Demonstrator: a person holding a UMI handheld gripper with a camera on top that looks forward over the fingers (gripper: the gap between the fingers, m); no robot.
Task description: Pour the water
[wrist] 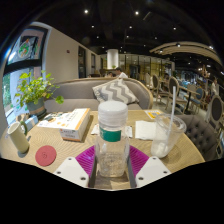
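the hand-held gripper (112, 163) pinches a clear plastic water bottle (112, 138), both purple pads pressed against its lower sides. the bottle stands upright between the fingers, its long axis vertical, white cap still on and a green label band beneath it. the empty drinking glass (166, 136) stands on the table (60, 148) to the right of the bottle and a little farther off (near, not touching). pouring would mean tipping the bottle rightward, towards that glass.

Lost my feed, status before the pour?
Gripper shut on bottle, upright, cap on. Empty glass ahead to its right on the table. Nothing between them.
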